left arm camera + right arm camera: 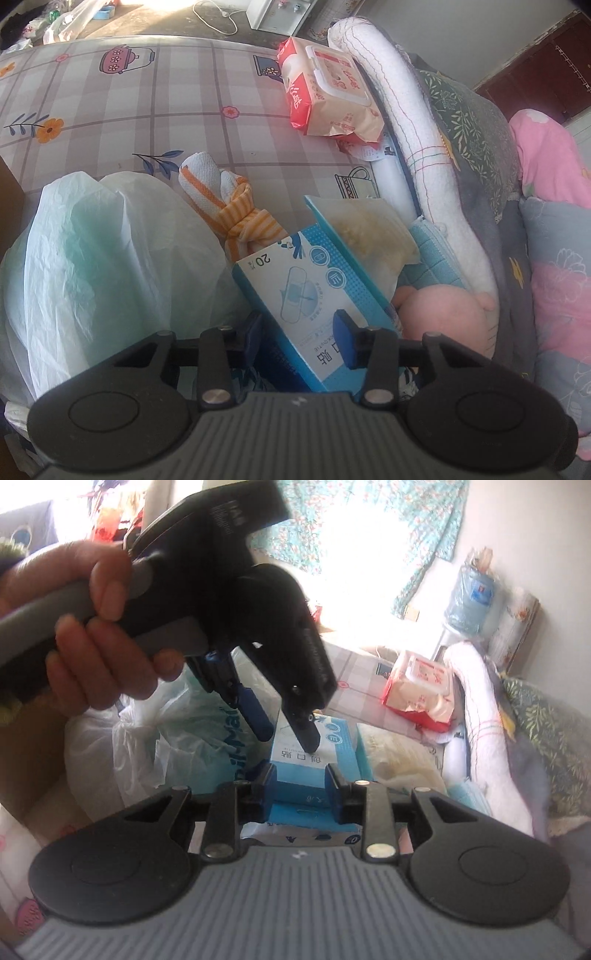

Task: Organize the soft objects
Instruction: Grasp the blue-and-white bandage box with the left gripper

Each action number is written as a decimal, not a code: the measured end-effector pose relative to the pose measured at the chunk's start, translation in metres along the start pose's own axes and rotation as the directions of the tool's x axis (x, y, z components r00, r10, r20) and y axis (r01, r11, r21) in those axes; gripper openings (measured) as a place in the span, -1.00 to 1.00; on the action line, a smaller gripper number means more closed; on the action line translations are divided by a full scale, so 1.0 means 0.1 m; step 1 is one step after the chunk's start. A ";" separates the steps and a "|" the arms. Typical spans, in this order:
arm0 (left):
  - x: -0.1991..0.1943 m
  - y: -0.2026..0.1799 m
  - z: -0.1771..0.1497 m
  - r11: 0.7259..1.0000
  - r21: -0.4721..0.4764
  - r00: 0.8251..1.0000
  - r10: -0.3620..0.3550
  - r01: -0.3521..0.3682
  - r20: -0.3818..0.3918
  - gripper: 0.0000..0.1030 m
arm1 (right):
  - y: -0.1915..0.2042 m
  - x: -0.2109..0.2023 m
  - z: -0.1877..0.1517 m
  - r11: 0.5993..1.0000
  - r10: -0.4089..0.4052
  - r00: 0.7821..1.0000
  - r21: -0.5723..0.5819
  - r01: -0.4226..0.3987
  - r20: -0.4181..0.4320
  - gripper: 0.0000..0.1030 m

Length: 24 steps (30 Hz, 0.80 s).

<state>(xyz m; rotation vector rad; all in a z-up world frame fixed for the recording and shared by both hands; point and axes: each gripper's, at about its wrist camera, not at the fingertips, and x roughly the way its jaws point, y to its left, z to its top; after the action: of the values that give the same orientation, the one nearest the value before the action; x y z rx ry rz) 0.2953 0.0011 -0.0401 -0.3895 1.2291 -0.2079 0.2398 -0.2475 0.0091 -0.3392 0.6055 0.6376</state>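
The blue box, a printed carton with a plaster drawn on its face, is sitting tilted among a pile of items at the near edge of a checked sheet and is being gripped from two directions.

The left gripper is pointing steeply down. Its claw is standing nearly together and clamping the carton: one blue pad is lying on the printed face and the other is sitting at the carton's left edge.

In the right wrist view, the right gripper is closing on the near end of the blue box, with a pad lying against each side of it. In the same view the left gripper is coming down onto the carton from above, and a person's hand is wrapping around its grey handle.

A clear pouch with yellowish contents is leaning just behind the carton, against a raised blue flap. A knotted orange-striped cloth is lying just beyond the carton's far corner. A crumpled white plastic bag is bulging to the left, touching the carton. A pink plush item is resting to the right.

Farther back on the sheet, a red and white wet-wipe pack is lying against a rolled white towel. Beyond the towel, pink floral bedding is piling up at the right edge.
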 end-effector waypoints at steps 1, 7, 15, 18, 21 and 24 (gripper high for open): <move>-0.01 0.00 0.00 1.000 0.003 1.000 -0.001 0.001 -0.003 -0.21 | -0.14 -0.03 0.02 0.997 0.027 1.000 0.077 -0.027 -0.003 -0.46; -0.04 0.01 -0.06 1.000 0.025 1.000 -0.016 0.016 -0.025 -0.16 | -0.83 0.03 0.13 0.919 0.099 0.995 0.383 -0.091 -0.001 -0.46; 0.05 0.06 0.03 0.998 -0.029 0.998 -0.053 0.052 -0.038 -0.08 | -1.30 0.80 0.12 0.704 0.312 0.944 0.692 -0.158 -0.103 -0.46; 0.09 0.08 0.05 0.997 -0.048 0.997 -0.069 0.067 -0.043 -0.08 | -1.31 0.98 0.10 0.687 0.337 0.931 0.713 -0.142 -0.139 -0.46; 0.11 0.07 0.07 0.996 -0.058 0.997 -0.069 0.066 -0.043 -0.07 | -1.27 1.09 0.09 0.660 0.364 0.919 0.738 -0.140 -0.151 -0.44; 0.07 0.04 0.06 0.996 -0.050 0.997 -0.072 0.070 -0.033 -0.08 | -1.26 1.06 0.09 0.661 0.355 0.923 0.738 -0.137 -0.147 -0.44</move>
<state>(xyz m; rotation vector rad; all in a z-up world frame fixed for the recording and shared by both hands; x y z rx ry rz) 0.3028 0.0038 -0.0459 -0.4738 1.2574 -0.2469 0.3927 -0.2902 -0.0355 0.4220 1.1429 0.5659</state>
